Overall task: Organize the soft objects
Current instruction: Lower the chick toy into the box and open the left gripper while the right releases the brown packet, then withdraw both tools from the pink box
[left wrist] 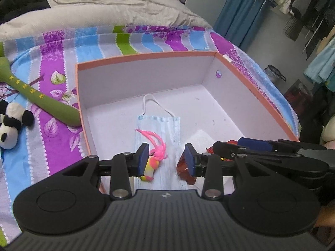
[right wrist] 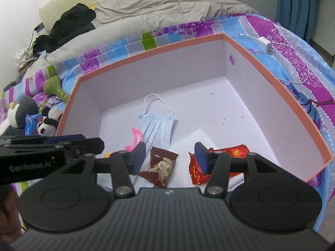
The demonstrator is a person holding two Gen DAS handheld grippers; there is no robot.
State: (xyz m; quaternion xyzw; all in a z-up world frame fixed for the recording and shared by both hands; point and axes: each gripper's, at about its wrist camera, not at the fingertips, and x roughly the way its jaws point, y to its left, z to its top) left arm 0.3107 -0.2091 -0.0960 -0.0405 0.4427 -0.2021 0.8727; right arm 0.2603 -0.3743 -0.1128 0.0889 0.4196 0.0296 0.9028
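Observation:
An open white box with an orange rim [left wrist: 146, 55] [right wrist: 146, 48] stands on the bed. A blue face mask [left wrist: 167, 129] [right wrist: 157, 125] lies on its floor. On the mask rests a pink-feathered yellow toy [left wrist: 157, 146], close beside the left pad of my left gripper [left wrist: 166, 161], whose jaws are open and not pressing it. In the right wrist view my right gripper [right wrist: 169, 156] hangs open over a brown snack packet [right wrist: 161, 167], which lies flat between the fingers on a white tissue [right wrist: 188, 144]. A red foil packet [right wrist: 236, 152] sits partly behind the right finger.
Left of the box lie a green soft mallet [left wrist: 41, 98], a panda plush [left wrist: 10, 125] and a grey penguin plush [right wrist: 18, 113]. A white charger with cable [right wrist: 266, 45] lies past the box's far right corner. Black clothes [right wrist: 71, 23] and a grey duvet lie farther back.

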